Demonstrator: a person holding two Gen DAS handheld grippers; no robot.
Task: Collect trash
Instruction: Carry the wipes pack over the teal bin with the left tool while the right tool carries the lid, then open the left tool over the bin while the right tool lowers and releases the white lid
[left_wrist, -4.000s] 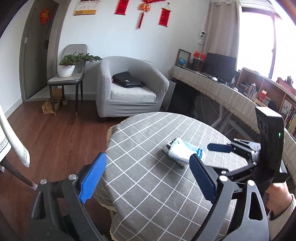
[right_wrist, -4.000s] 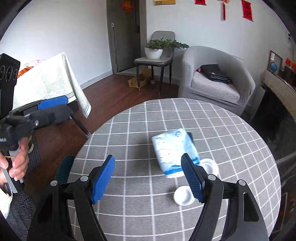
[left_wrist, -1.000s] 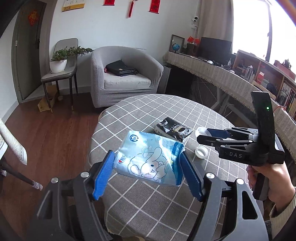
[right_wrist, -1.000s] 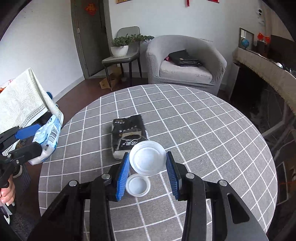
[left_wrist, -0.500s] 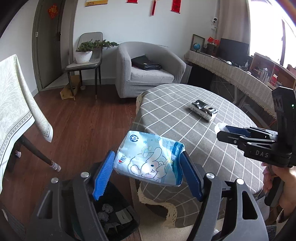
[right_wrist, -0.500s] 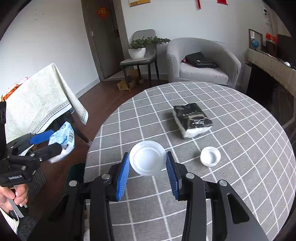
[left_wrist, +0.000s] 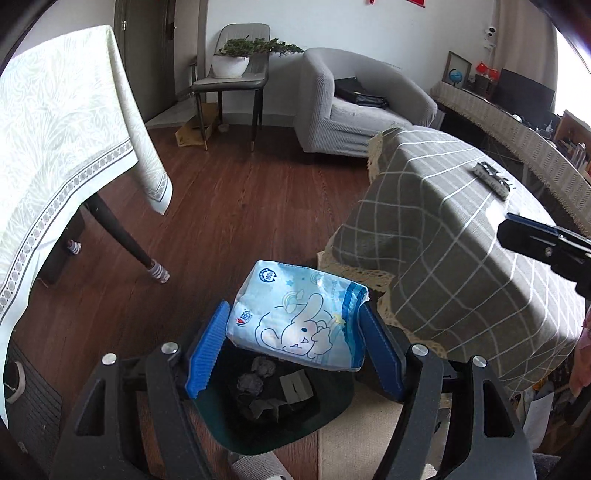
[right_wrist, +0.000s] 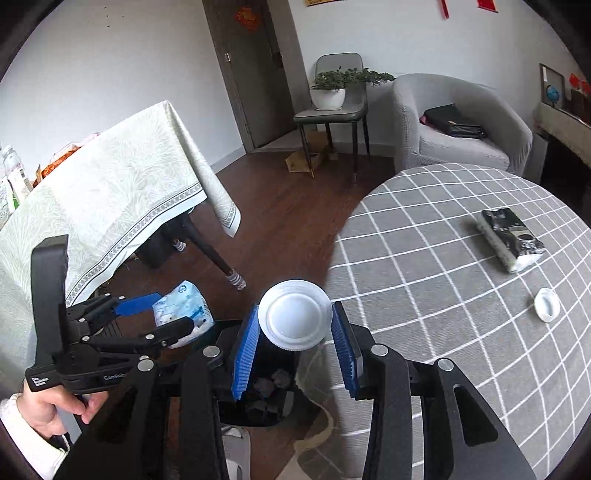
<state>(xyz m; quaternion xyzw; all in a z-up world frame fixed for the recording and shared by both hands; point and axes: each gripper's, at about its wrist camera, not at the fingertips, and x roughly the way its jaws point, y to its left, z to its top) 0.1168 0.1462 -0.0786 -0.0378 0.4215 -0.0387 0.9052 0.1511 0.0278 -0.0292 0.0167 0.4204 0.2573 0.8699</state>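
My left gripper (left_wrist: 293, 345) is shut on a light blue tissue pack with a rabbit print (left_wrist: 299, 319) and holds it just above a dark trash bin (left_wrist: 258, 428) on the floor; crumpled scraps lie inside. The pack also shows in the right wrist view (right_wrist: 184, 306). My right gripper (right_wrist: 293, 347) is shut on a white plastic lid (right_wrist: 294, 319), held over the same bin (right_wrist: 255, 406) beside the table's edge. A black tissue pack (right_wrist: 511, 238) and a small white cap (right_wrist: 546, 304) lie on the round checked table (right_wrist: 424, 280).
A table with a pale green cloth (left_wrist: 55, 140) stands at the left, its leg (left_wrist: 125, 240) near the bin. A grey armchair (left_wrist: 354, 107) and a chair with a potted plant (left_wrist: 236, 70) stand at the back. A beige rug (left_wrist: 369, 435) lies under the round table.
Both grippers have swung left off the round table and lowered toward the bin, each still holding its item. The bin now sits directly under both.
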